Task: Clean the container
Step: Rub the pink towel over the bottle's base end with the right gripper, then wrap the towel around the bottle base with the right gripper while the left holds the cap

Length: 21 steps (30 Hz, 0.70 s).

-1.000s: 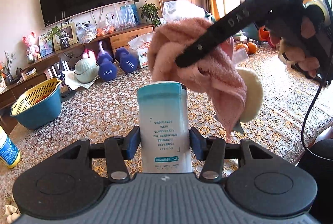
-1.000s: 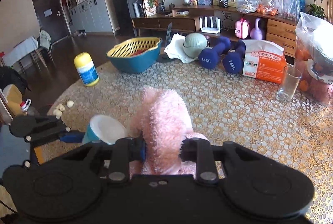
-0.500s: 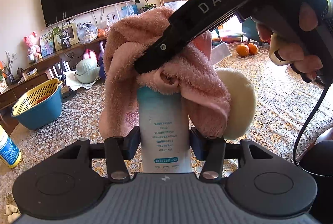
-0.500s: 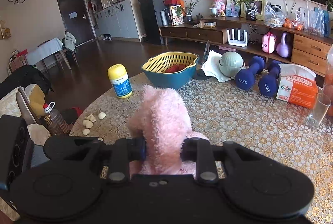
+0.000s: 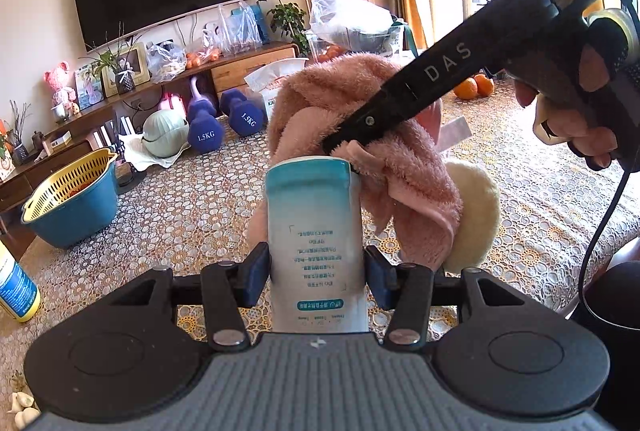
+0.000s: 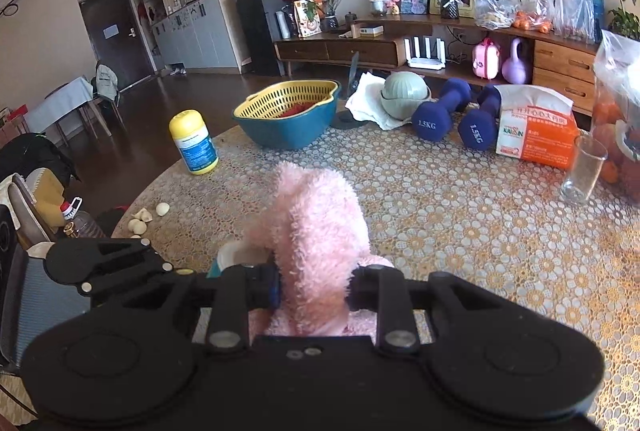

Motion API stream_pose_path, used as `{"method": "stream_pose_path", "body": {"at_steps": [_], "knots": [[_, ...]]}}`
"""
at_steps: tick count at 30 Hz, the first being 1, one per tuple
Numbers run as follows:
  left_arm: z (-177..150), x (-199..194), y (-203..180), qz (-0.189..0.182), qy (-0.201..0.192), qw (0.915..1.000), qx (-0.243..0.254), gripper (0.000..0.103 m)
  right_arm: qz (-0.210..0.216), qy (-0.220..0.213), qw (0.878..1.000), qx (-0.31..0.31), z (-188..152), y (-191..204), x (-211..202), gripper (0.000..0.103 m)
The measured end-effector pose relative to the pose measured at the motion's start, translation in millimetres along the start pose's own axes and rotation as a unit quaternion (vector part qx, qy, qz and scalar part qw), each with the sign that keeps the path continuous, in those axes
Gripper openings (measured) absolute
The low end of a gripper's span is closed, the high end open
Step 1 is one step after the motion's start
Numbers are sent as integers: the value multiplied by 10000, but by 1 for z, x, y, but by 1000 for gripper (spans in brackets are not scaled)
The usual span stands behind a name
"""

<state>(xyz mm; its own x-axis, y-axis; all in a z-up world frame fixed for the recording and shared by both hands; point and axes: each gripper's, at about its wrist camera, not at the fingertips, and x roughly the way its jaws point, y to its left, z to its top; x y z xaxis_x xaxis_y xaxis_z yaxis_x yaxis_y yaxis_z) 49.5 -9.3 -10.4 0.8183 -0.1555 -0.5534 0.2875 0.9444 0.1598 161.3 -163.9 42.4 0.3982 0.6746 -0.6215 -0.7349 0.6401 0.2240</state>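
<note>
A white cylindrical container [image 5: 316, 247] with a teal top band stands upright, and my left gripper [image 5: 316, 279] is shut on its lower body with the blue pads [image 5: 256, 271] on both sides. My right gripper [image 6: 316, 287] is shut on a fluffy pink towel [image 6: 316, 231]. In the left wrist view the towel [image 5: 360, 135] bunches behind and to the right of the container's top rim and touches it. The right gripper [image 5: 340, 149] comes down from the upper right, held by a hand [image 5: 592, 111]. In the right wrist view the container's top [image 6: 236, 255] peeks out left of the towel.
A lace-covered table [image 6: 460, 231] carries a blue basin with a yellow strainer [image 6: 288, 119], a yellow-capped bottle [image 6: 194, 143], two blue dumbbells [image 6: 440, 115], a tissue pack [image 6: 534, 127], a glass [image 6: 582, 171] and garlic cloves [image 6: 144, 219]. A cream round pad [image 5: 476, 215] hangs behind the towel.
Half a second ago the towel lay draped over the container's top. It has slid off to the right and back, so the rim shows. The left gripper and container stayed still.
</note>
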Motion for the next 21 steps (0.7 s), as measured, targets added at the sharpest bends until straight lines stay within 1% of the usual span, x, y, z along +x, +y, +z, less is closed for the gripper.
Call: {"method": "stream_pose_path", "body": {"at_steps": [5,8,11,15,18,20,21], "knots": [[1,-1,2,26,-26,10000,-70,50,-227,258,9993,166,-23,-16,4,26],[7,-6,4,17,-136,9999,-105,50,-304,245,9987,339,-33,-25,-1,26],[17,-8,4,-27,-266,9996,-84,50,-337,85,9984,452,-31,-31,-13,26],[28,-8,4,-50,-398,9991,-115,50,-276,-222,9982,489,-19,-31,-28,26],[28,-6,3,-68,-338,9993,-131,50,-124,-435,9977,510,-9,-27,-38,26],[22,-2,4,-109,-207,9996,-172,49,87,-553,9971,518,-2,-22,-42,26],[19,-4,4,-98,-270,9995,-162,49,214,-611,9966,505,1,-18,-44,26]]}}
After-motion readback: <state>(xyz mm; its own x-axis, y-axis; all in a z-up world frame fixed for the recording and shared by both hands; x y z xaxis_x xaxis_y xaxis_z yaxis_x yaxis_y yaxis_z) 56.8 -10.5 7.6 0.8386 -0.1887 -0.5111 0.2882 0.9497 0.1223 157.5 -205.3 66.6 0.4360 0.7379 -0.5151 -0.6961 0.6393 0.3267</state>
